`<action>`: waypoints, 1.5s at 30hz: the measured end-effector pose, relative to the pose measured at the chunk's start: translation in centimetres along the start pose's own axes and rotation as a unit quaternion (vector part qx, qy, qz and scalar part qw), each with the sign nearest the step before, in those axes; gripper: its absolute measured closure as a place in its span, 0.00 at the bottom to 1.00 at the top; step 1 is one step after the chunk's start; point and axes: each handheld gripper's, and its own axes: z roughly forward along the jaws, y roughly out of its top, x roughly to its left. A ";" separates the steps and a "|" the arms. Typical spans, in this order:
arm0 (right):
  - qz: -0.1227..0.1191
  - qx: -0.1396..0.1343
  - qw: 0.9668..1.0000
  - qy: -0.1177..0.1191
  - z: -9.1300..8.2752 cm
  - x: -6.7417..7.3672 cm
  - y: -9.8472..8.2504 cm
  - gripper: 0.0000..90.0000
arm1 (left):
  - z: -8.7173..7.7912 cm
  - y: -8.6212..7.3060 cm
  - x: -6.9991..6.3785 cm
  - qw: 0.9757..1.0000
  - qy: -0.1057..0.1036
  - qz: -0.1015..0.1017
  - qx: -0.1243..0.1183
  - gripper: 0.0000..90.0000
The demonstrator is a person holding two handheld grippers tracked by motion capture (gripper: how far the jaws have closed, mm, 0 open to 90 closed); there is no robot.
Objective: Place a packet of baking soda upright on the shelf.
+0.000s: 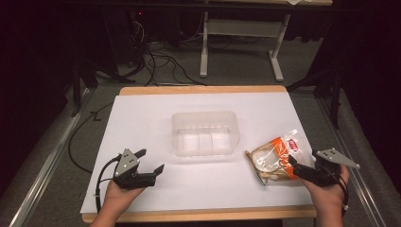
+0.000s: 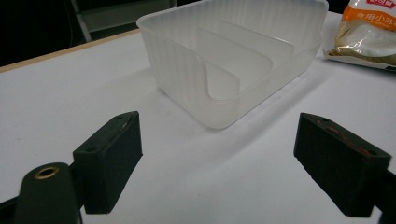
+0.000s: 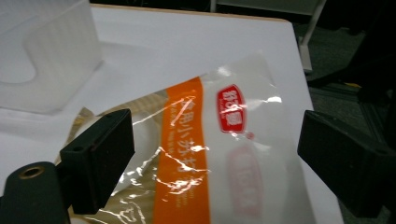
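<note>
Nearest, at the bottom of the high view, two hands come in over the front edge of the bench (image 1: 156, 198). Lower left of the frame: left gripper (image 1: 152, 161), held in the left hand (image 1: 118, 196), jaws spread wide with nothing between them, hovering over the bare white sheet. A cable trails from it off the left edge. Lower right of the frame: right gripper (image 1: 295, 165), held in the right hand (image 1: 328, 196), its grey three-cornered plate on top, jaws at the near edge of a snack bag (image 1: 274, 158).

Left gripper view: both black jaws stand well apart at the lower corners, white bench surface between them. Beyond them, upper centre, the clear plastic container (image 2: 233, 60), translucent, with dividers inside forming compartments; it looks empty. The bag's edge shows at the upper right corner of that frame.

Right gripper view: jaws spread, one at lower left, one at right, not touching. The snack bag (image 3: 205, 154) lies flat between and under them, clear film with an orange band and a red label. Whether the left jaw touches the film cannot be told. A corner of the container sits at upper left of that frame.

Middle of the high view: clear plastic container (image 1: 205, 133) centred on the sheet, the bag just to its right, apart from it.

Far, upper frame: dark floor, loose cables, white frame legs (image 1: 204, 47).
</note>
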 end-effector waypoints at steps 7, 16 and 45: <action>0.027 0.022 0.999 -0.018 0.8 -1.8 -1.0 0.12 | 0.1 0.0 0.0 1.000 0.000 0.000 0.000 0.17; 0.087 0.052 0.995 -0.005 2.1 -3.9 -2.6 0.13 | 0.1 0.0 0.1 1.000 0.001 0.000 0.000 0.17; 0.034 -0.013 0.993 0.110 0.4 0.3 -0.3 0.97 | 0.3 -0.1 -0.2 1.000 -0.008 0.006 0.007 0.18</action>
